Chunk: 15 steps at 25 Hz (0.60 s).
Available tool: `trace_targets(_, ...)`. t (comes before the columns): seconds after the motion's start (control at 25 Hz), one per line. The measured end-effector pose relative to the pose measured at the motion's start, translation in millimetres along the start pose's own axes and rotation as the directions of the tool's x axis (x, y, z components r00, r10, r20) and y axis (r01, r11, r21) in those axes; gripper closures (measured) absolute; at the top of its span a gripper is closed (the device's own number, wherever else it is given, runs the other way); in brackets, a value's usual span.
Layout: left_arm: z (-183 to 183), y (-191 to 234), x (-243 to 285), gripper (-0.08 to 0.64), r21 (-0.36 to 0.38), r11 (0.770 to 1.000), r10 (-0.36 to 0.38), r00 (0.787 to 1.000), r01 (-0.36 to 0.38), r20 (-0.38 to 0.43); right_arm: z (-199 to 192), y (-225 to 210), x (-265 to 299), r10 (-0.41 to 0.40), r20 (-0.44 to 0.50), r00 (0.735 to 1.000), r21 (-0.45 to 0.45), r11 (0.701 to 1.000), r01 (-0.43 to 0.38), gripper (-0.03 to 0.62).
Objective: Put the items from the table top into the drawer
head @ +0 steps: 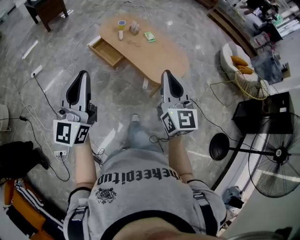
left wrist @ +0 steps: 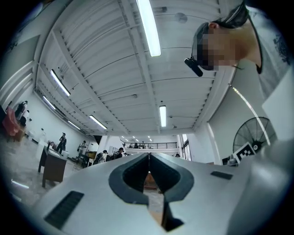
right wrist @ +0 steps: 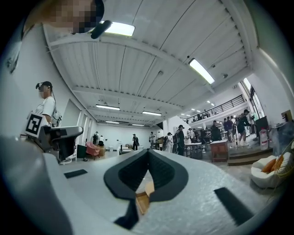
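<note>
A low oval wooden table (head: 159, 58) stands far ahead on the marble floor, with its drawer (head: 107, 50) pulled open at its left side. On the top lie a small blue-and-yellow roll (head: 121, 23), a tan bottle-like piece (head: 121, 34), a brownish lump (head: 134, 27) and a green packet (head: 150, 36). My left gripper (head: 83, 73) and right gripper (head: 166, 73) are held out side by side, well short of the table. In the left gripper view the left gripper (left wrist: 148, 156) has its jaws together, holding nothing. The right gripper (right wrist: 148, 151) is likewise shut and empty, pointing roughly level into the hall.
A standing fan (head: 276, 154) and a black box (head: 262, 112) are at the right, a wire chair (head: 248, 84) beyond them. A dark side table (head: 47, 11) stands far left. Cables and a power strip (head: 36, 71) run over the floor at the left. People stand in the hall's background.
</note>
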<state>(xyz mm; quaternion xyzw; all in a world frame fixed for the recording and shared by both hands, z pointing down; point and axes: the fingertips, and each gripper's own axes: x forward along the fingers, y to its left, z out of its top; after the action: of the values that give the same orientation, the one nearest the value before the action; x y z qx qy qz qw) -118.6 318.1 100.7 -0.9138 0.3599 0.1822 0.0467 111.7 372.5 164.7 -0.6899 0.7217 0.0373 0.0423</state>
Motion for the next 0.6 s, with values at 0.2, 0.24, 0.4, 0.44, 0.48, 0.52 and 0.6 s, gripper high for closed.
trace_targets(0.2,-16.9,19.0,51.7,0.548,0.020,0.999,0.026,1.000,-0.026,-0.006,-3.5,-31.0,59.6,0.030,0.003,1.000,0.016,0.999,-0.031,0.591)
trace_targets(0.24,-19.7,22.2,61.1,0.548,0.026,0.999,0.032,0.999,-0.032,-0.007,-4.1,-37.0,70.4,0.037,0.005,0.999,0.019,0.999,-0.037,0.591)
trace_targets(0.4,-27.9,33.6,100.0,0.548,0.052,0.997,0.056,0.998,-0.055,-0.004,-4.6,-63.5,108.4,0.057,0.005,0.998,0.023,0.998,-0.057,0.591)
trace_targets(0.44,-29.5,36.4,109.6,0.548,0.057,0.997,0.060,0.998,-0.059,-0.001,-4.7,-70.6,116.4,0.059,0.007,0.998,0.025,0.998,-0.059,0.591)
trace_targets(0.48,-31.3,39.1,118.9,0.548,0.062,0.996,0.063,0.998,-0.063,0.001,-4.9,-77.6,124.2,0.060,0.010,0.998,0.028,0.998,-0.061,0.591)
trace_targets(0.52,-33.6,41.7,128.0,0.548,0.065,0.996,0.068,0.998,-0.068,0.003,-5.6,-84.5,131.6,0.061,0.012,0.998,0.030,0.998,-0.062,0.591)
trace_targets(0.6,-39.3,46.1,145.4,0.548,0.071,0.994,0.077,0.997,-0.077,0.003,-8.5,-97.9,145.5,0.064,0.013,0.998,0.035,0.997,-0.064,0.591)
